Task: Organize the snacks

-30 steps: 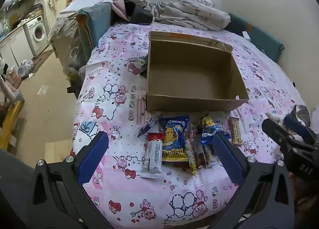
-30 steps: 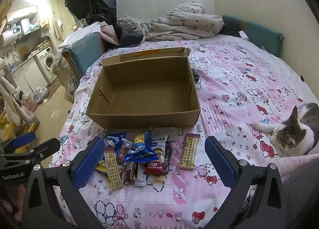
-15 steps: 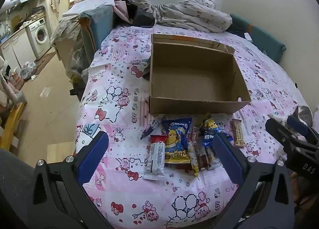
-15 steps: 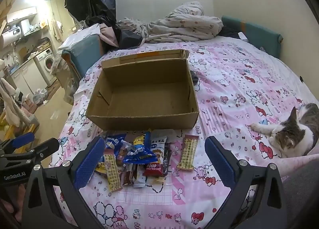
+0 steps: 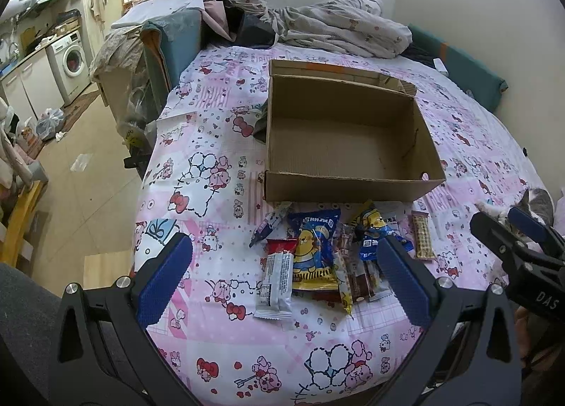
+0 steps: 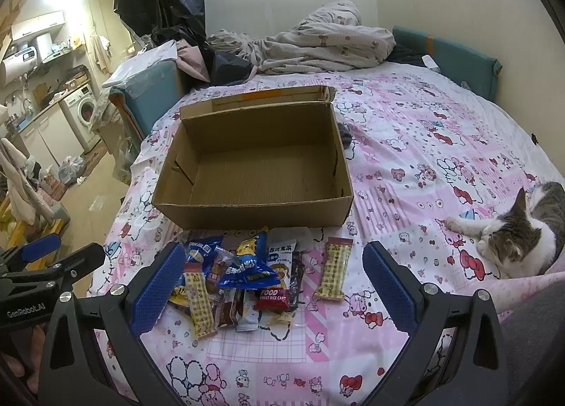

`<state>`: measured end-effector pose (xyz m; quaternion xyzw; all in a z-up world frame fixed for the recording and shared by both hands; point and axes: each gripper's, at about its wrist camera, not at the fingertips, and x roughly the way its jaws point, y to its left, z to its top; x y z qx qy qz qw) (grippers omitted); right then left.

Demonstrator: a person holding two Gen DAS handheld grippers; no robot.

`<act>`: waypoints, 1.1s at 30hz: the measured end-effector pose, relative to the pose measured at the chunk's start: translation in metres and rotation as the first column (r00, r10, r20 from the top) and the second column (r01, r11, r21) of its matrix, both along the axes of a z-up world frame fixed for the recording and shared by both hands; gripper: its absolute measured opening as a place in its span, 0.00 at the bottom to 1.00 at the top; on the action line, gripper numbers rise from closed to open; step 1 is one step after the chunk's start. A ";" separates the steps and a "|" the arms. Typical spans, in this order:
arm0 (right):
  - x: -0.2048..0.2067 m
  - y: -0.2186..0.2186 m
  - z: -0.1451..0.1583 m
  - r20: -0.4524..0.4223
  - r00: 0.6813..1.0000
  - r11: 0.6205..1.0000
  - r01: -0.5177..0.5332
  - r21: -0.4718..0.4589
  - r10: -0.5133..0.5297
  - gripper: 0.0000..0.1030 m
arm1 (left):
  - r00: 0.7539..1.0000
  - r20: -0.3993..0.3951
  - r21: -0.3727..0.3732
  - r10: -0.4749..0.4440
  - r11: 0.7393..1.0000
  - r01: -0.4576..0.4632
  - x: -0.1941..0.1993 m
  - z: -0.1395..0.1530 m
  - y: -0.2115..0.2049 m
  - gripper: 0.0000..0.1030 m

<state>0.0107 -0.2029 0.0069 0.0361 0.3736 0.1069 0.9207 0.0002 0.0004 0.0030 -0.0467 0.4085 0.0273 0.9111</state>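
Observation:
An empty cardboard box [image 5: 353,187] [image 6: 247,211] sits on the bed. In front of it lies a pile of snack packets [image 5: 317,254] [image 6: 243,278], among them a blue bag with a yellow duck [image 5: 314,247], a white bar [image 5: 277,282] and a beige bar [image 6: 333,268] lying apart at the right. My left gripper [image 5: 286,278] hovers open above the pile, holding nothing. My right gripper [image 6: 272,286] is open over the same pile with nothing between its fingers. Each gripper shows at the edge of the other's view.
The bed carries a pink cartoon-print sheet [image 6: 423,144]. A grey and white cat [image 6: 522,236] lies at the right, close to the snacks. A crumpled blanket [image 6: 317,42] is heaped at the far end. The bed's left edge drops to the floor [image 5: 81,176].
Both views have shifted slightly; the box and snacks sit a little lower and nearer in the left wrist view. The snacks, the box and both jaws are unchanged.

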 end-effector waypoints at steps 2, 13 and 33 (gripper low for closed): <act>0.000 0.000 0.000 -0.001 1.000 1.000 -0.001 0.003 0.001 1.00 | 1.000 0.000 0.000 -0.001 1.000 0.001 0.000 -0.001 0.000 1.00; 0.000 0.000 0.000 -0.003 1.000 1.000 0.001 -0.008 -0.001 1.00 | 1.000 0.006 0.001 0.006 1.000 -0.006 0.000 0.002 0.001 1.00; 0.001 -0.002 -0.003 -0.017 1.000 1.000 0.012 0.015 -0.012 1.00 | 1.000 0.010 0.012 0.005 1.000 -0.005 0.001 0.000 0.002 1.00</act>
